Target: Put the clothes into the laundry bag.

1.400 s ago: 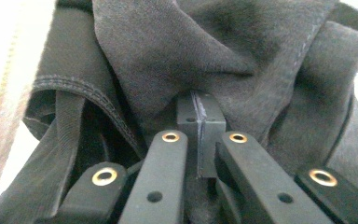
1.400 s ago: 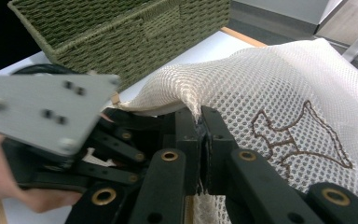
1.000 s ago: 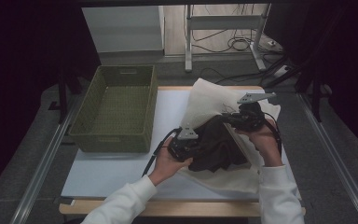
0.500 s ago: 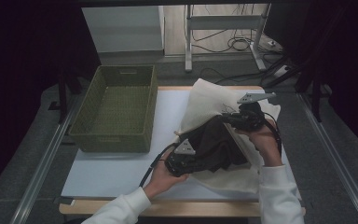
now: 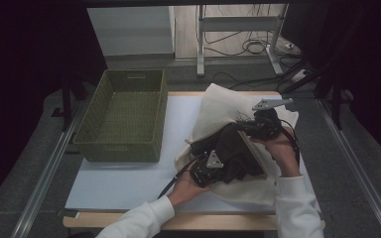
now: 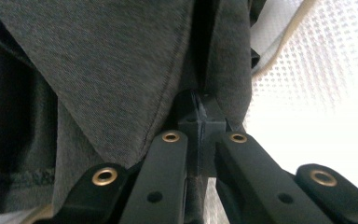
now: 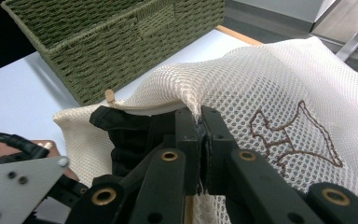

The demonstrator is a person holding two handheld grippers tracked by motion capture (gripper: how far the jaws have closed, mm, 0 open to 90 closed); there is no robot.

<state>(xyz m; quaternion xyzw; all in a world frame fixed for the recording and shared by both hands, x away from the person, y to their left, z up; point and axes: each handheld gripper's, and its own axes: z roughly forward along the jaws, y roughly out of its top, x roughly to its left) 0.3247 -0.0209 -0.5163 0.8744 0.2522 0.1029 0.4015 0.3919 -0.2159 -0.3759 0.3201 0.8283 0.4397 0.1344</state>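
Left tongs (image 5: 217, 168) lower, nearer table edge

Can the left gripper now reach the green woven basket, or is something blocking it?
Probably not yet. The left gripper is shut on the dark grey cloth garment, which sits in the cream mesh laundry bag pinched by the right gripper. The table path to the green woven basket looks free.

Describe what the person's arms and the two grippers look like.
Both forearms wear white long sleeves. The left gripper and right gripper are black, each topped by a grey three-cornered plate. Their jaws are black bars with brass-ringed rivets. A black cable trails from the left one.
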